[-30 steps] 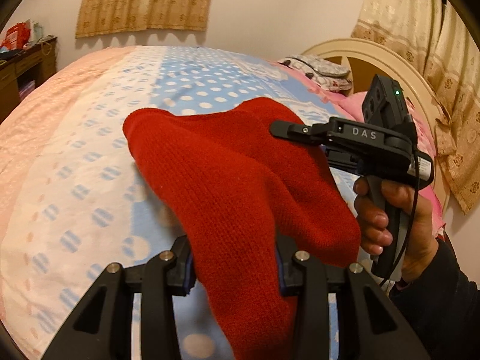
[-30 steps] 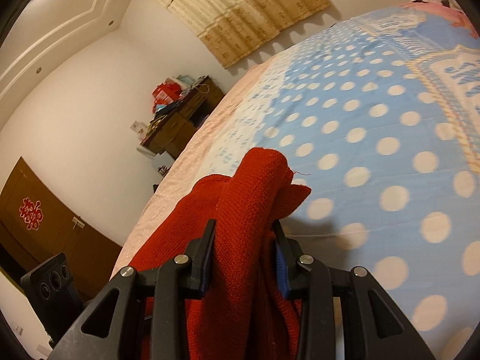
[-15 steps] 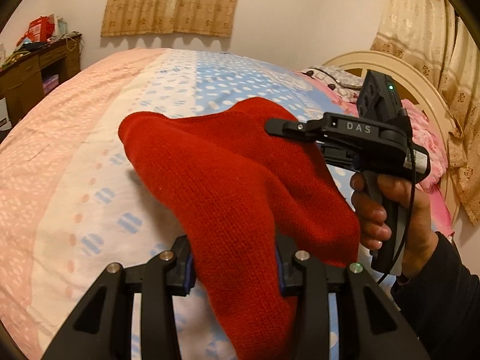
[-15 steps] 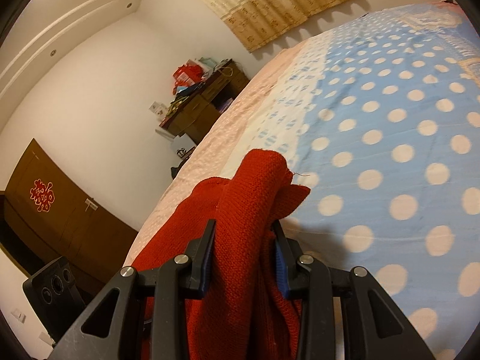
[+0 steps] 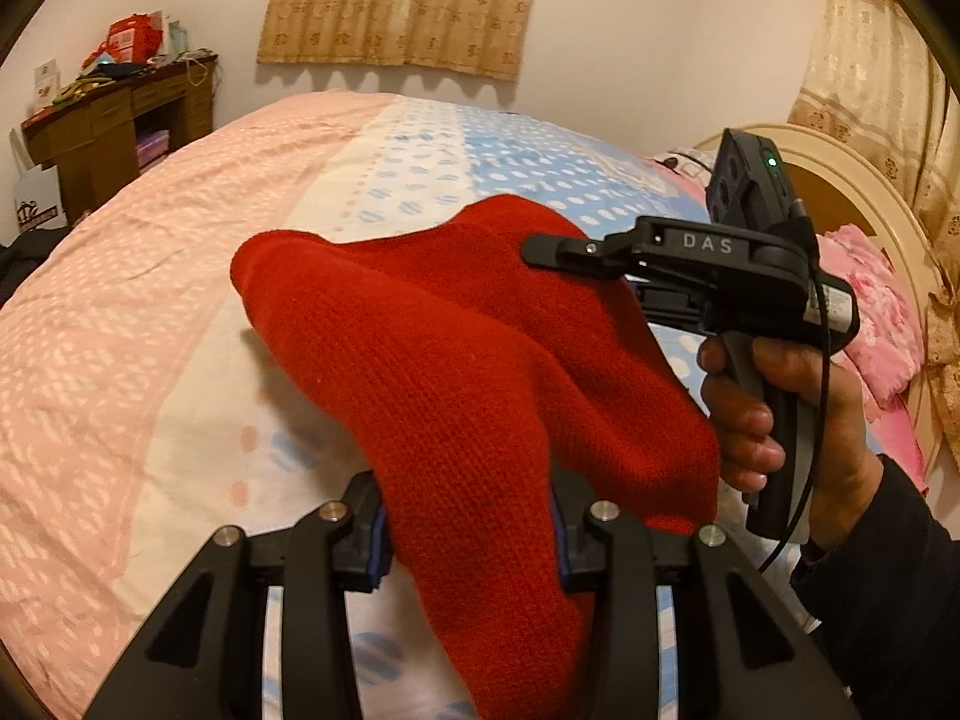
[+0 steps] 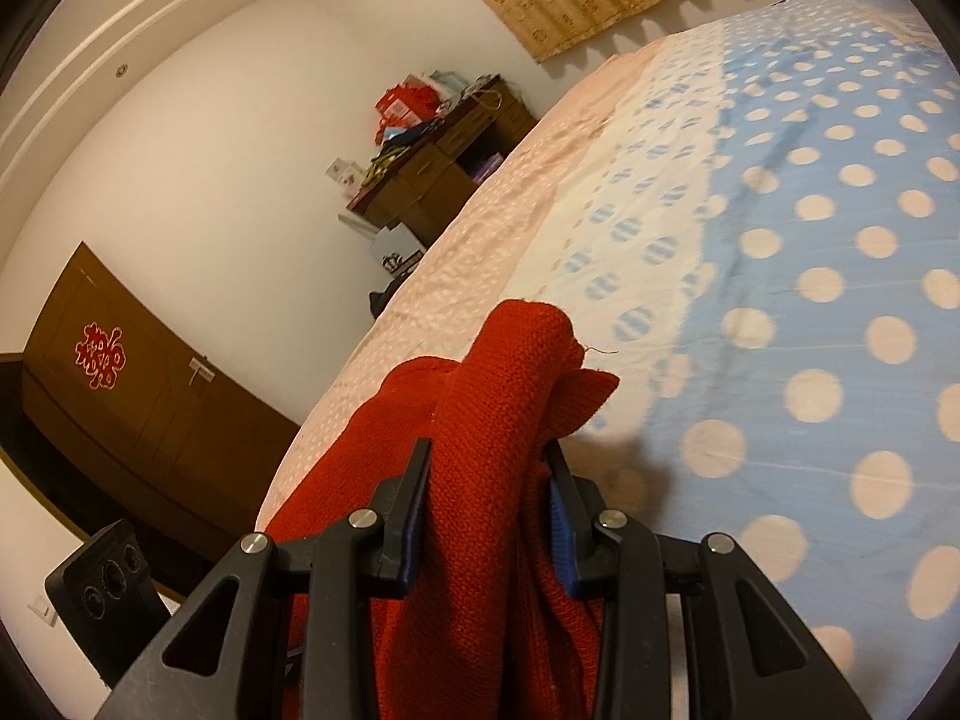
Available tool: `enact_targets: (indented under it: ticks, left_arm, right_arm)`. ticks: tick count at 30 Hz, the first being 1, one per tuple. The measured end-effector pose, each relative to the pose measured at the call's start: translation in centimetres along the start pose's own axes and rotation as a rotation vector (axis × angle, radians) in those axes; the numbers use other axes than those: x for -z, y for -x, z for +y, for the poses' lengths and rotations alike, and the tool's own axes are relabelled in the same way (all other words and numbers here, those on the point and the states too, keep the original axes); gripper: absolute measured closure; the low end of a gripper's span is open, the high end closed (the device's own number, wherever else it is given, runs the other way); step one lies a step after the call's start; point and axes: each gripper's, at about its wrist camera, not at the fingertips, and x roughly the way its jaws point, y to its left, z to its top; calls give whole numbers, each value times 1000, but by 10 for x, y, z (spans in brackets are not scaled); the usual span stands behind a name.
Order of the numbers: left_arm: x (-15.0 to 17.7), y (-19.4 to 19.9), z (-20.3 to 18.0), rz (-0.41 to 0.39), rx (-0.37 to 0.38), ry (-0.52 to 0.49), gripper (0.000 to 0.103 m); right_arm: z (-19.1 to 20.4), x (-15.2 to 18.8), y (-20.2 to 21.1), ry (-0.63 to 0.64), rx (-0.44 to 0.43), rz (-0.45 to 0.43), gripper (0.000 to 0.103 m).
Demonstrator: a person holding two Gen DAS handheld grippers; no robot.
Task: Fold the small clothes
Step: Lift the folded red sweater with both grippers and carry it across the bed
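The red knit garment (image 5: 456,360) is held above the bed (image 5: 150,324), stretched between the left gripper (image 5: 468,531) and right gripper (image 6: 487,510), both clamped on its opposite edges.

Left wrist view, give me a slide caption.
Both grippers, left and right, hold a red knitted garment above the bed.

Warm, dim indoor light. Fisheye bends the walls and blackens the corners. The sweater (image 5: 456,360) casts a soft shadow on the bed (image 5: 150,312); slight blur throughout.
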Motion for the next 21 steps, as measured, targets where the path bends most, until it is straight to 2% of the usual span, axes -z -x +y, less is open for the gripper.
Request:
enact_targets:
  ticks: [10, 21]
  left_arm:
    - [16, -3, 29, 22, -37, 36, 63]
    - [31, 2, 35, 22, -52, 18, 63]
  right_arm:
    - [14, 5, -46, 14, -20, 80, 68]
    - [14, 8, -59, 12, -19, 114, 68]
